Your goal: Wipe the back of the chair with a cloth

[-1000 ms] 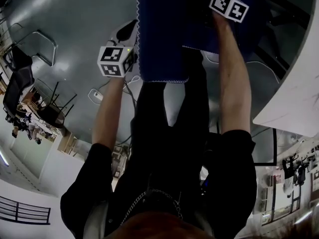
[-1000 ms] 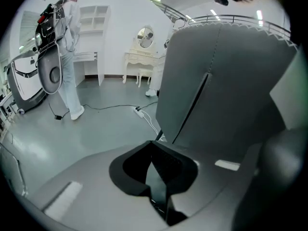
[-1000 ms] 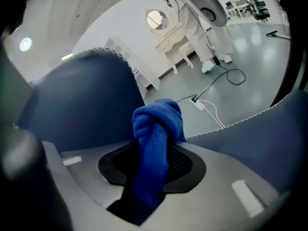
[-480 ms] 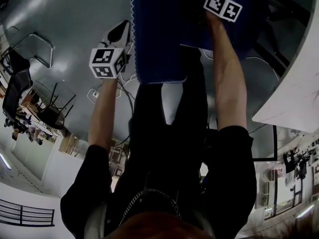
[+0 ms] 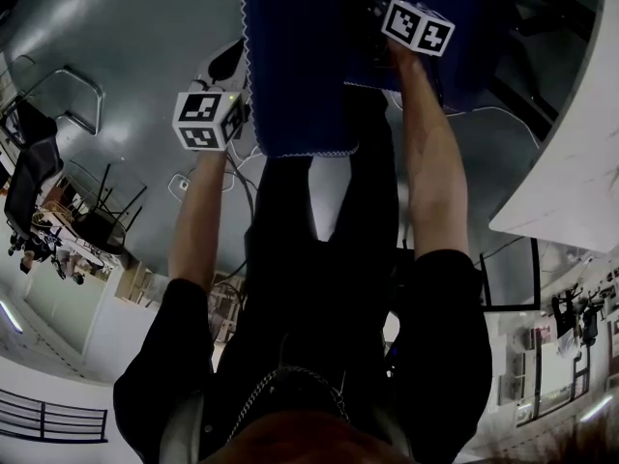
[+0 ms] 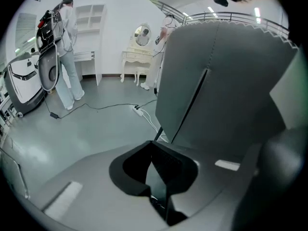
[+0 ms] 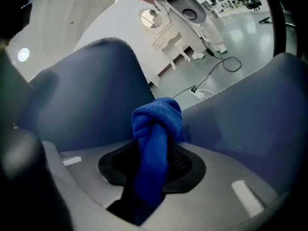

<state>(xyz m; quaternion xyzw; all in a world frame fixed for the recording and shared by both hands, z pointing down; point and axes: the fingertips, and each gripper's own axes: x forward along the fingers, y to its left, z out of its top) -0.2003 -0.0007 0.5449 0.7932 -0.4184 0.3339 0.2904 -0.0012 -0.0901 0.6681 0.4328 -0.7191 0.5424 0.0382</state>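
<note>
Pinching a bunched bright-blue cloth firmly between the fingers of the right gripper, up at the far right and close to the dark blue chair back, touching or not impossible to tell. Holding the left gripper just beside the chair back's left edge, fingers drawn together.

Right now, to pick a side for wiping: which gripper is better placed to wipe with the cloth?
Likely right. The right gripper has a bunched fold of the blue cloth clamped between its jaws, ready to press. The left gripper sits at the cloth's hanging edge; its grip is unclear.
</note>
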